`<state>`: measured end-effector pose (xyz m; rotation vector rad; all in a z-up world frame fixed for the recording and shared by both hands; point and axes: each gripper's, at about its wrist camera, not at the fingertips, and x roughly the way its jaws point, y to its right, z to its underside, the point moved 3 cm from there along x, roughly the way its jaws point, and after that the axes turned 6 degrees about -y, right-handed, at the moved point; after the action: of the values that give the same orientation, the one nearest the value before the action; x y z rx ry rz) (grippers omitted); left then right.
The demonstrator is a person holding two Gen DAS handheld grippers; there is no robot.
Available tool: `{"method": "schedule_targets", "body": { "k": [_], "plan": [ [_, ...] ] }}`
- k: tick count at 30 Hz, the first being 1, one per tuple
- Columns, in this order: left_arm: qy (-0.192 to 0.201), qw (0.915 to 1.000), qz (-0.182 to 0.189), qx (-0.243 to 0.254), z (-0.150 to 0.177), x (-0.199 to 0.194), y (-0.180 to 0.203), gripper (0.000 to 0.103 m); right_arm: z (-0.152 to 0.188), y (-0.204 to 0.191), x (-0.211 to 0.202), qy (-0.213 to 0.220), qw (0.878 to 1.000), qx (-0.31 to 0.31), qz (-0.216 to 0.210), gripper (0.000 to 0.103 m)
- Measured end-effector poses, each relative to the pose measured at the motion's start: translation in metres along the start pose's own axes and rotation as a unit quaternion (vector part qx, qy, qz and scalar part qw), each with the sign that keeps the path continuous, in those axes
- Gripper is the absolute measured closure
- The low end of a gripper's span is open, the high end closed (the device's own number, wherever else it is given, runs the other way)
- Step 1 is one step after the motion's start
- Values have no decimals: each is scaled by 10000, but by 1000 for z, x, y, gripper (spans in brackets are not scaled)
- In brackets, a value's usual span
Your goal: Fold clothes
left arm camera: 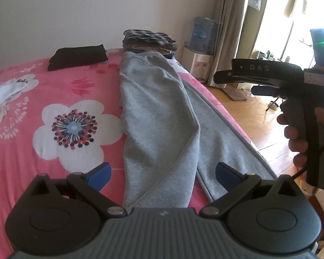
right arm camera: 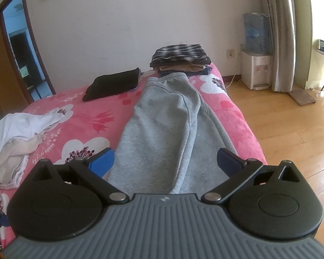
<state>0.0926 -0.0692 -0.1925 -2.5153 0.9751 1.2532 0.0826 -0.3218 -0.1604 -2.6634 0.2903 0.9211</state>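
Grey sweatpants [left arm camera: 162,116] [right arm camera: 164,125] lie lengthwise on the pink flowered bed, one leg folded over the other, waistband toward the far wall. My left gripper [left arm camera: 163,176] hovers open over the near leg ends, blue pads wide apart, nothing between them. My right gripper [right arm camera: 165,163] is also open above the near end of the pants, holding nothing. In the left wrist view the right gripper's black body [left arm camera: 270,75] shows at the right, held by a hand [left arm camera: 293,138].
A stack of folded clothes topped by a plaid piece [right arm camera: 180,57] sits at the bed's far end, with a folded black garment [right arm camera: 113,84] beside it. White and cream clothes [right arm camera: 17,133] are heaped at the left. The bed edge [right arm camera: 248,129] drops to a wooden floor [right arm camera: 291,125] on the right.
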Motion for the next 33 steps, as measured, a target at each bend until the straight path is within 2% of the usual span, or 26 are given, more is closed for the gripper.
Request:
{"method": "schedule_targets", "body": {
  "k": [6,10,15,18,23,28,33],
  "plan": [
    [43,9999,-37,-130,0,0,-6,0,2,5,1,-66,10000,64,-9,1],
    [144,9999,-59,-14,2,-1,-4,0,2,8,3,-175,9997,95,-137,1],
    [-30,10000,-31,76,12,9,-3,0,3,15,10,-316,9993,149,-123,1],
    [-219,9996,22,167,19,18,0,0,5,28,17,-462,9979,437,-151,1],
    [-384,9977,61,555,28,32,9,1,7,43,35,-706,9949,681,-224,1],
    [-272,9930,9,1147,31,42,20,11,5,46,61,-882,9941,563,-294,1],
    [-321,9910,113,1295,24,59,15,21,2,43,96,-1136,9922,367,-348,2]
  ]
}}
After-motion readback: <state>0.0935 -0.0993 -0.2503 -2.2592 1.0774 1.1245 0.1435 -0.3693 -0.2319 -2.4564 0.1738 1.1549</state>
